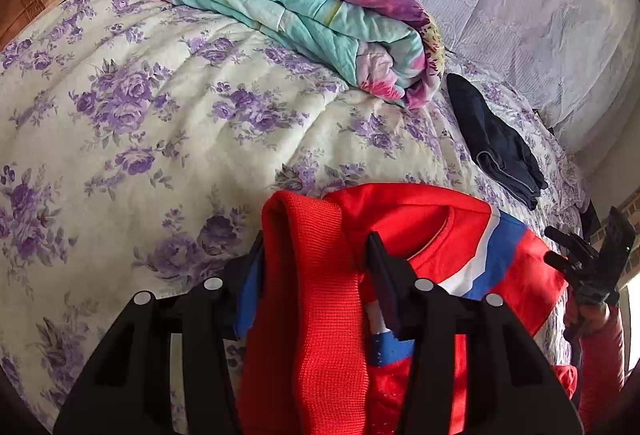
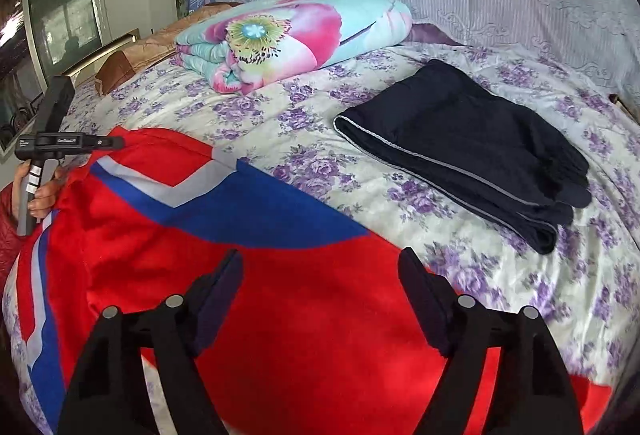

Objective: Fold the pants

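Left gripper point(image 1: 316, 275) fingers pinch the red pants' point(image 2: 280, 295) thick ribbed fold; right gripper point(image 2: 320, 299) fingers, spread above the cloth, risk bunching it

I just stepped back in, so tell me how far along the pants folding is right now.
Done: dark pants lie folded on the bedspread. In hand: the left gripper is clamped on a bunched red ribbed edge of the red garment. Left: that garment is mostly spread out unfolded; the right gripper hovers open above it.
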The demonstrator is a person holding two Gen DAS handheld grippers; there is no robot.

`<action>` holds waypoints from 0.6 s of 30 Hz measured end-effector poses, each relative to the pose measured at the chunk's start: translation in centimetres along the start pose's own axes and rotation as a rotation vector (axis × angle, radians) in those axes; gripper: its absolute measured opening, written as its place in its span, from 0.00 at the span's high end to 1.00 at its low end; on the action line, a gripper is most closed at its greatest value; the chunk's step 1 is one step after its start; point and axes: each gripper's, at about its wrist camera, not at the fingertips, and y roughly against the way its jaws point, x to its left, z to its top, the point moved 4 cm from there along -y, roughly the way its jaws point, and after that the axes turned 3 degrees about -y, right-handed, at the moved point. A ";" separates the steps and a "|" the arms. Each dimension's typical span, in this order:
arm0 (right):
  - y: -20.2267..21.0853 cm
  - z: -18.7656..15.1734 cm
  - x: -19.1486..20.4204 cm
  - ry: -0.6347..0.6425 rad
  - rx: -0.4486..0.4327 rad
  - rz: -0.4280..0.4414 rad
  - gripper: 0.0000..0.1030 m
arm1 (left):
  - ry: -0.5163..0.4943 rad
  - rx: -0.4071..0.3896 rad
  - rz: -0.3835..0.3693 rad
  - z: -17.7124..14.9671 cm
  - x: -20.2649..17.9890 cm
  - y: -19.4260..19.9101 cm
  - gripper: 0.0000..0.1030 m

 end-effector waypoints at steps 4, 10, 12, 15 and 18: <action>-3.4 0.7 0.1 0.074 0.040 -0.016 0.30 | -0.003 0.006 0.003 0.0 -0.1 -0.1 0.54; -4.4 0.2 1.1 0.079 0.086 0.002 0.90 | 0.001 0.002 -0.011 0.1 0.0 0.0 0.54; -2.8 0.2 1.8 0.072 0.047 -0.021 0.92 | -0.007 -0.012 -0.017 0.1 -0.2 0.4 0.58; 0.3 -0.1 3.4 0.074 -0.016 -0.043 0.94 | -0.029 -0.055 -0.027 0.2 -0.8 1.4 0.64; 4.6 -1.2 5.4 0.070 -0.087 -0.062 0.94 | -0.065 -0.118 -0.040 0.2 -1.6 3.0 0.70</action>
